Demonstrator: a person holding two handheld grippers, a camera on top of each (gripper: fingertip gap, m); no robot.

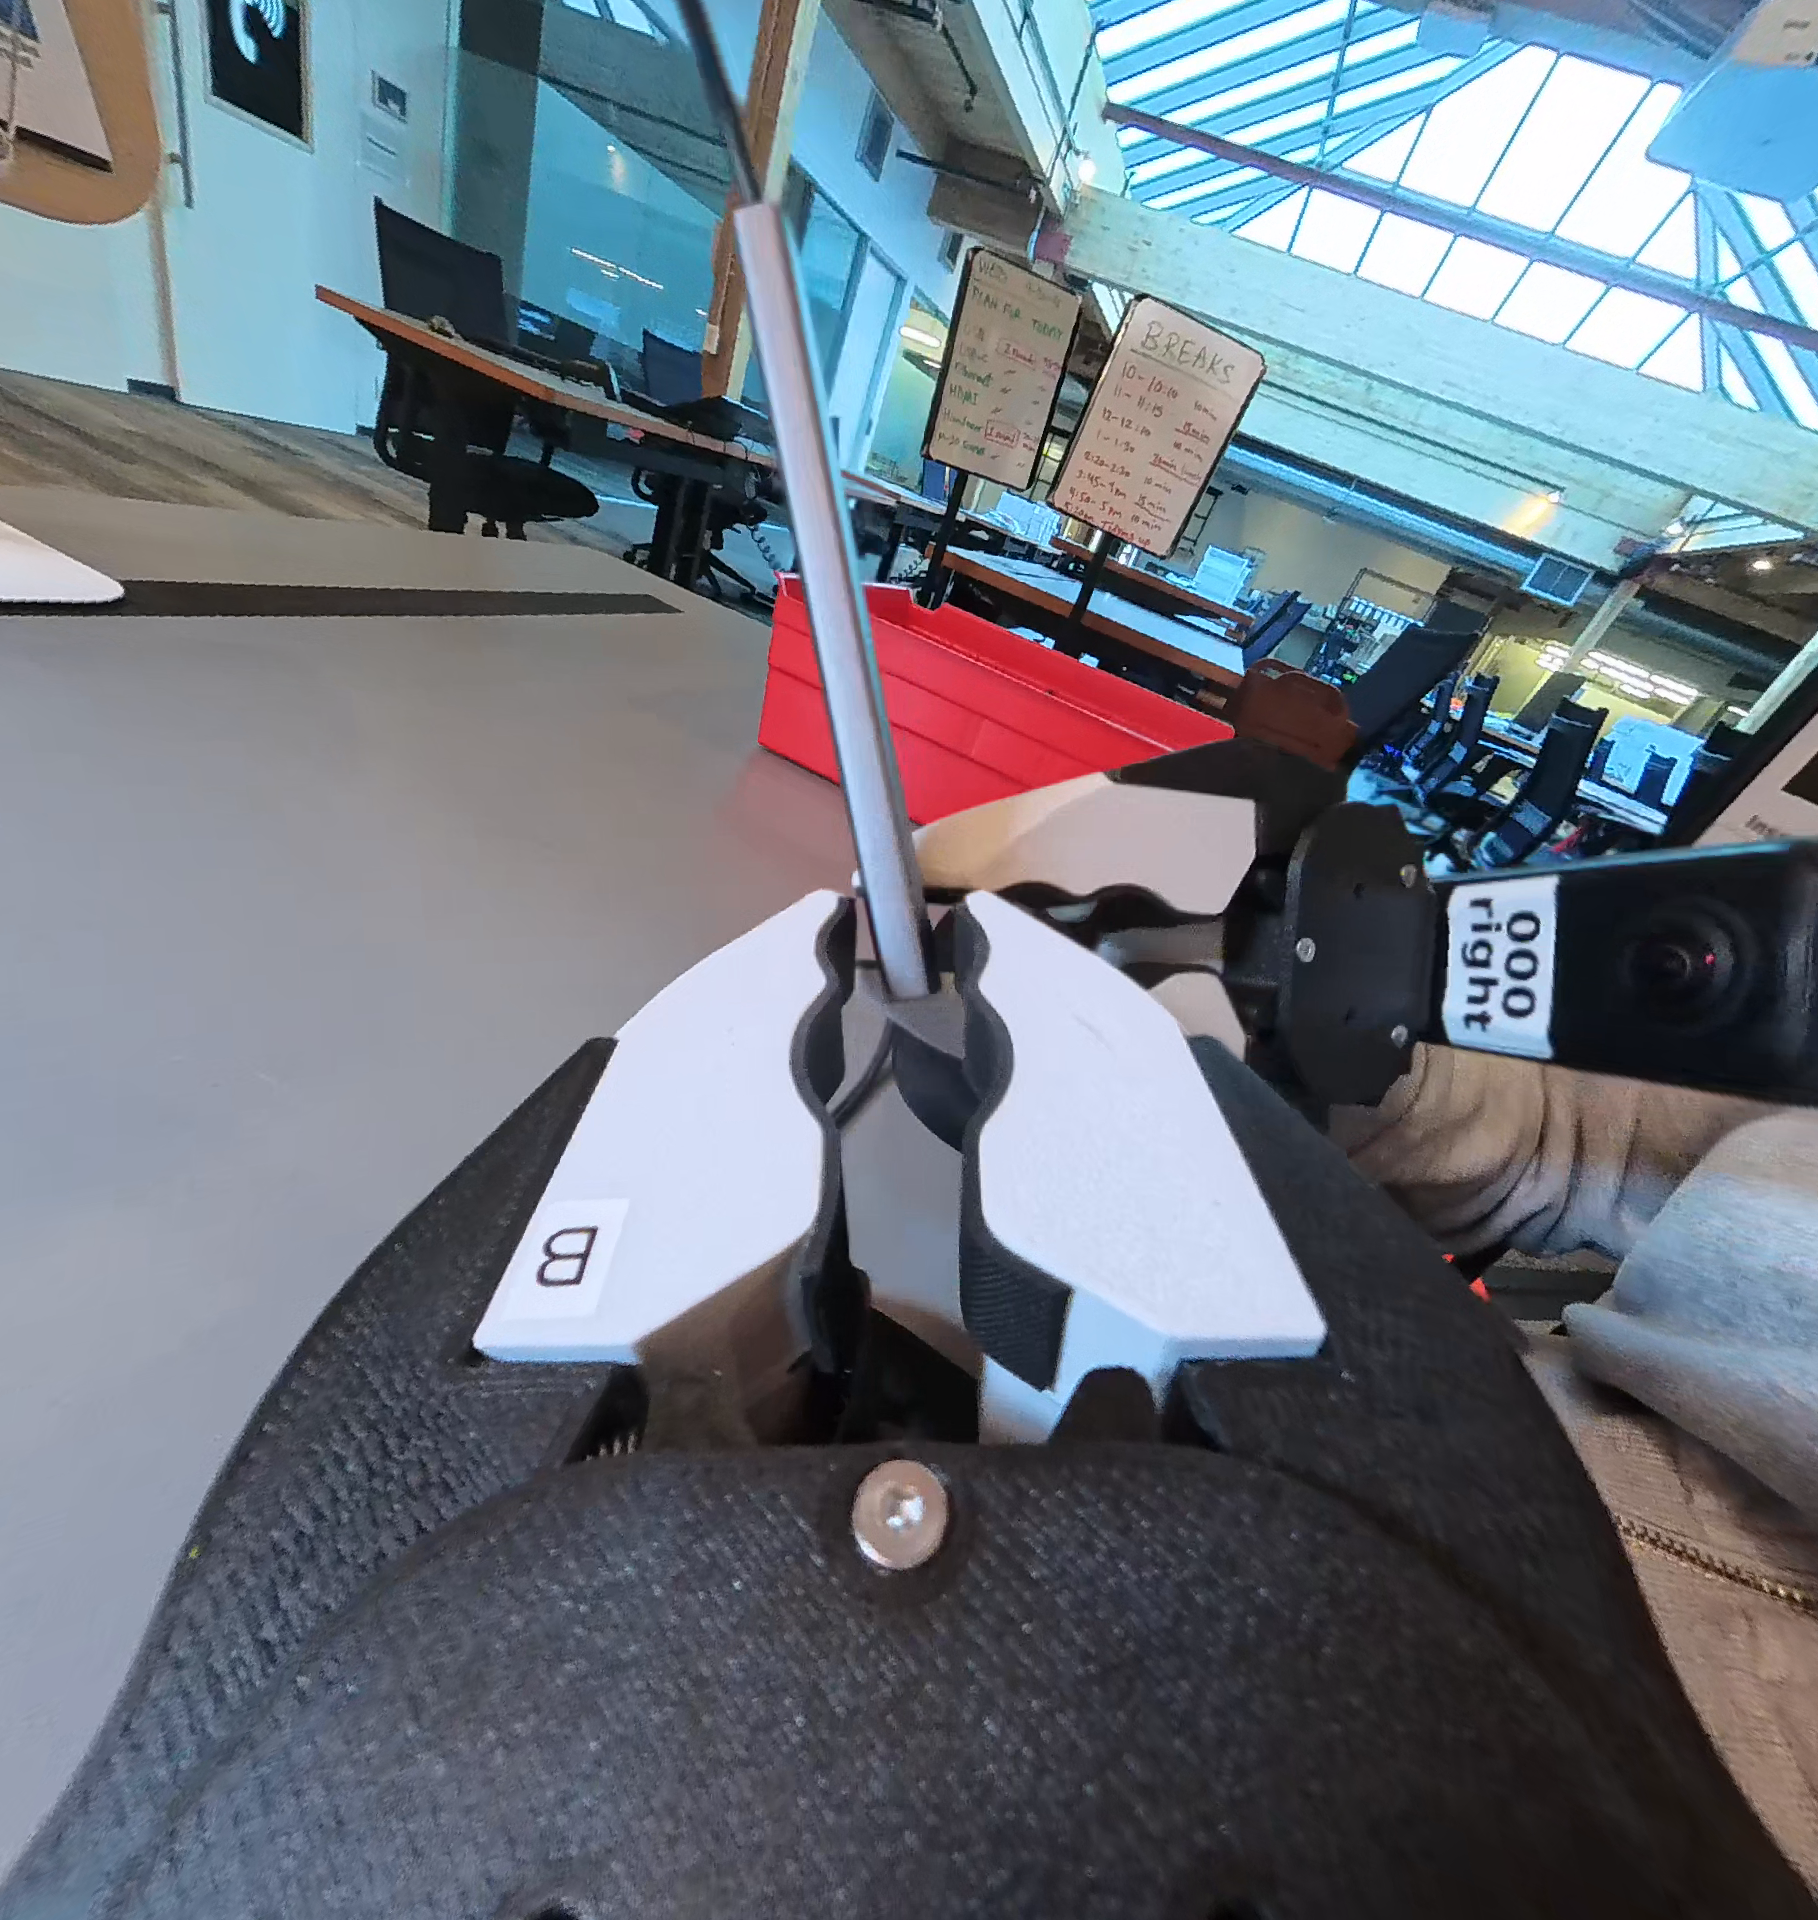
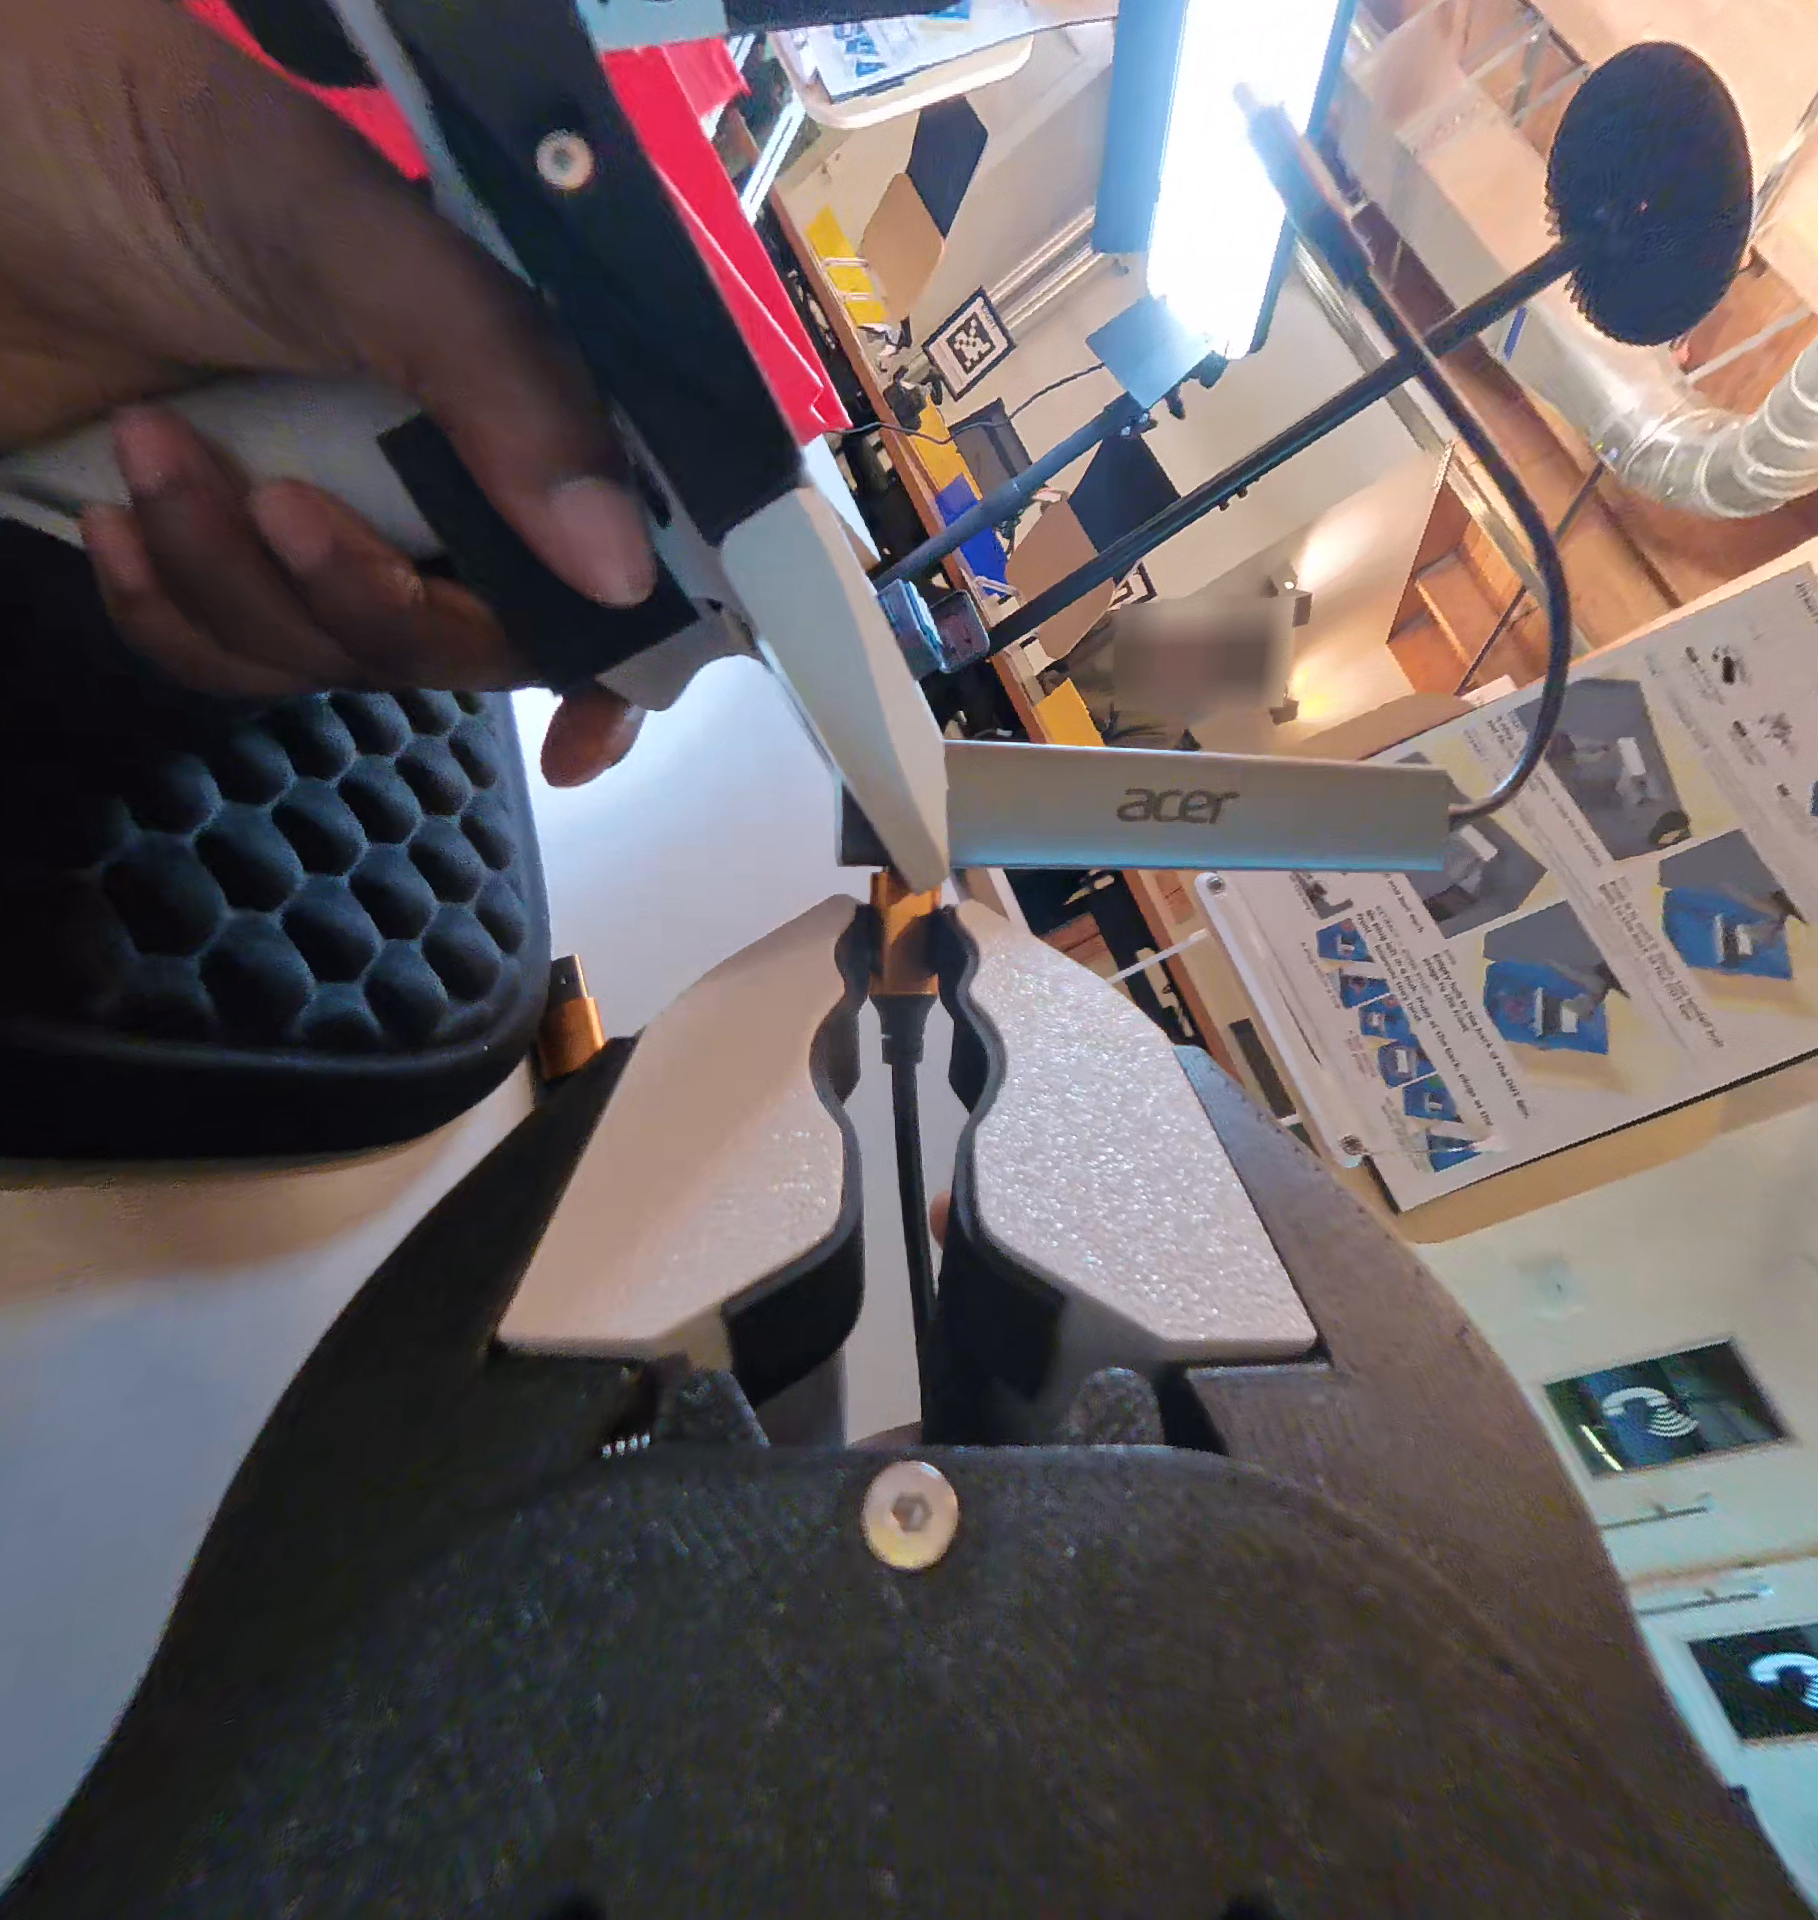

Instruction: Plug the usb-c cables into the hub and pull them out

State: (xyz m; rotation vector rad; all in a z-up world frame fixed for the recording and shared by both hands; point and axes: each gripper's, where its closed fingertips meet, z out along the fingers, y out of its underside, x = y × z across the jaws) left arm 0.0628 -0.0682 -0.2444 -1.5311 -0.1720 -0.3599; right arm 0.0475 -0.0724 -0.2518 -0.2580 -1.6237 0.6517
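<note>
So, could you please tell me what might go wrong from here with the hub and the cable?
1. The left gripper pinches only one end of the slim silver metal hub, so pushing may lever it loose.
2. The right gripper holds the orange-collared black USB-C plug near its tip; slight misalignment could jam it.
3. A second orange plug lying beside the black honeycomb pad could snag.

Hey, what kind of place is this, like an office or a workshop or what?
Probably an open-plan office or lab in a converted industrial building. Rows of desks with office chairs, two whiteboards on stands, and a skylight roof with exposed beams point to that.
</note>
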